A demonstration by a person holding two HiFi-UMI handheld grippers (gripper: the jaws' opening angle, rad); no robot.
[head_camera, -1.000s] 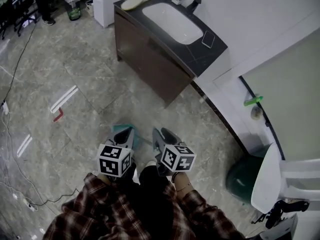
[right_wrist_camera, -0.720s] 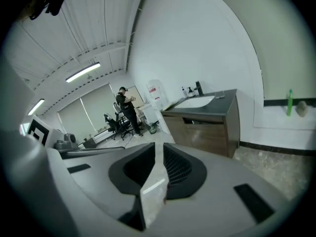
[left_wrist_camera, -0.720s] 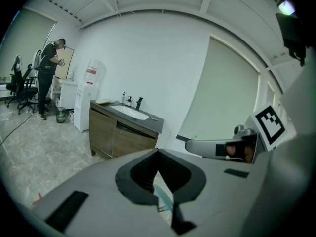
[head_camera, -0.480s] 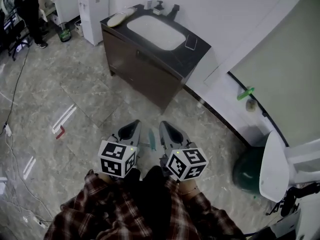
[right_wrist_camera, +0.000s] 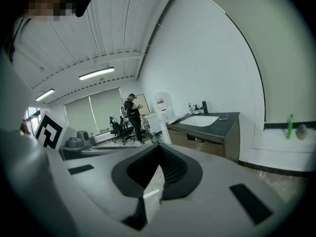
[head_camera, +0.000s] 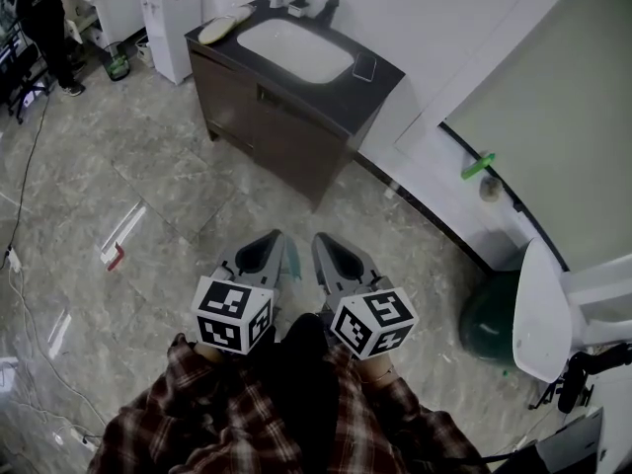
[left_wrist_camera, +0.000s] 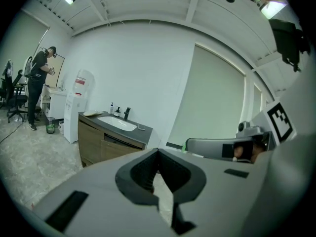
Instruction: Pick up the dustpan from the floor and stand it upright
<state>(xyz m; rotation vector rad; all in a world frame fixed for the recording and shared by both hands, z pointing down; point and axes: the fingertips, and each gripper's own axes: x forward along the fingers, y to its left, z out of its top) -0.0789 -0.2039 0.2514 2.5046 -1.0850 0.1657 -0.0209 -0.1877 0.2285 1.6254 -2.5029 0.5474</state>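
Observation:
Only a thin teal sliver of the dustpan (head_camera: 292, 256) shows in the head view, on the floor between my two grippers. The rest lies hidden beneath them. My left gripper (head_camera: 265, 245) and right gripper (head_camera: 331, 247) hang side by side in front of the person, well above the floor and pointing toward the vanity. In the left gripper view the left gripper (left_wrist_camera: 158, 151) is shut with its tips together and nothing between them. The right gripper (right_wrist_camera: 159, 147) is shut and empty too.
A dark vanity (head_camera: 296, 117) with a white sink stands ahead against the wall. A green bin (head_camera: 489, 329) and a white fixture (head_camera: 538, 314) are at the right. Cables (head_camera: 20, 265) trail over the floor at the left. A person (head_camera: 44, 18) stands far back left.
Both grippers have come up toward the head camera, staying side by side. The teal dustpan, partly seen under the left gripper before, now shows only as a sliver between them.

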